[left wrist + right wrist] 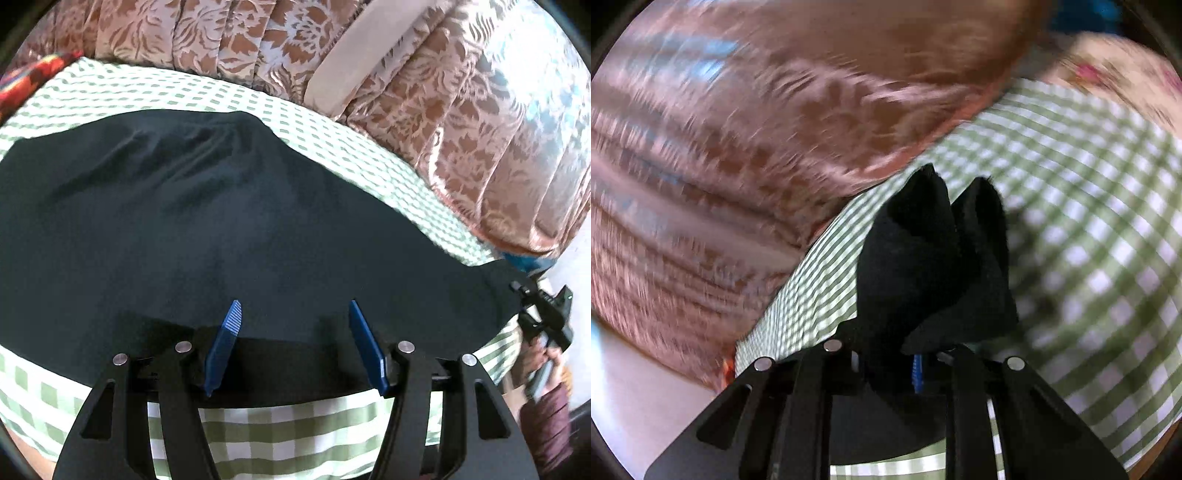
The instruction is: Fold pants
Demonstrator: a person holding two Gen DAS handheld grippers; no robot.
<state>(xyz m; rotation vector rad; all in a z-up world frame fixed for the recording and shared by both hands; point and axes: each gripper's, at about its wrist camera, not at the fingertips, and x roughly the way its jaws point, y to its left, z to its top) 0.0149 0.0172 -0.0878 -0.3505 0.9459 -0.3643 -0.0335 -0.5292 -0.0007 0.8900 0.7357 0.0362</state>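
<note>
Pants point(221, 206) sit pinched at one corner in right tongs point(918, 365), while left tongs point(293, 310) hover spread above them.

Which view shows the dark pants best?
Left wrist: the pants lie spread over the green checked cloth, nearly whole and sharp. The right wrist view is blurred and shows only a bunched end pinched in the right tongs.

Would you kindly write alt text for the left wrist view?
Dark pants lie spread on a green checked cloth, with the left tongs, blue fingers apart, over their near edge. At far right the right tongs hold one corner; patterned curtains hang behind.
</note>
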